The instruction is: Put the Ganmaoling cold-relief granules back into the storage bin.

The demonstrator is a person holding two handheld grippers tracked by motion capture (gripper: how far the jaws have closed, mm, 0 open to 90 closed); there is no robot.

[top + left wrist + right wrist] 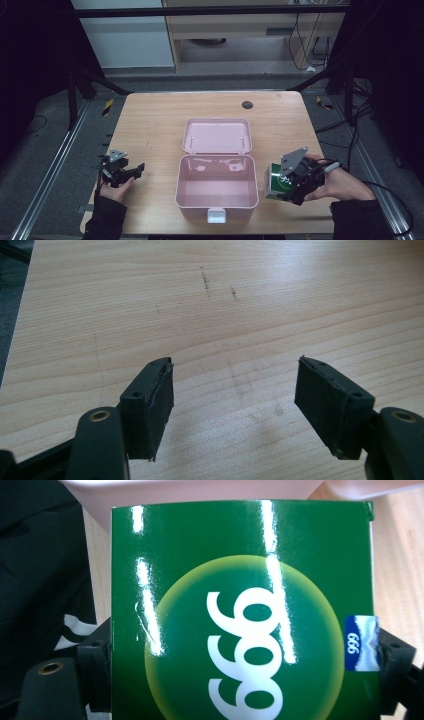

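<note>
Readable marks: the digits on your green box.

In the right gripper view, the green box (240, 610) you hold carries large white digits that read "666" as they stand in the frame, running down the pale yellow-green disc on its face; they would read 999 the other way up, and you cannot tell which way is meant. At the box's right edge, a small blue label (361, 643) bears the same three digits in white, turned sideways. From the high view, your green box (276, 182) shows a white mark, too small to read.
</note>
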